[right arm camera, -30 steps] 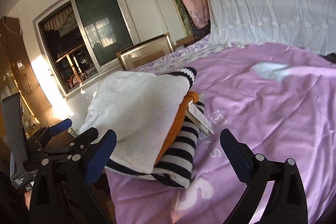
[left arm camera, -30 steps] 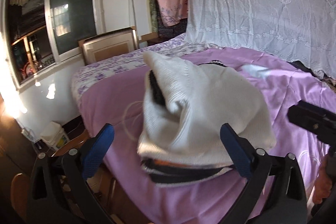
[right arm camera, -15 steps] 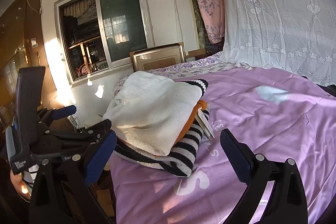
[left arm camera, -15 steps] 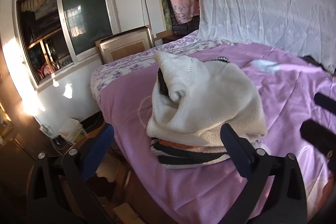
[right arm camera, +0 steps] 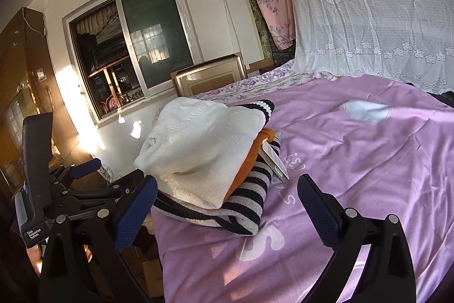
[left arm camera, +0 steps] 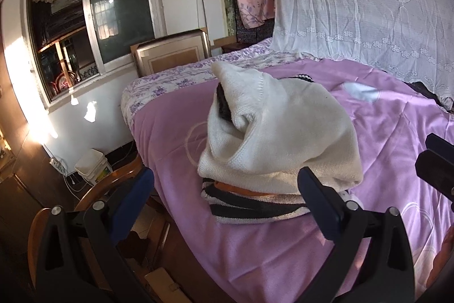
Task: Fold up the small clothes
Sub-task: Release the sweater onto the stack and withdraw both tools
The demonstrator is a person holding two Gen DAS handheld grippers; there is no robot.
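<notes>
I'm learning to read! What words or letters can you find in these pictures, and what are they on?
"Data Acquisition System": white print on the left gripper's black body.
"S": big white letter on the purple bedspread; the smaller letters beside it are too warped to read.
Paper tag on the folded clothes pile: print too small to read.

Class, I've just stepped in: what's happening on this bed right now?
A person holds two grippers, both open and empty. The left gripper and right gripper hover beside a stack of folded clothes on the purple bedspread: a white knit on top, an orange garment under it, a striped sweater at the bottom. Nothing is gripped.
</notes>
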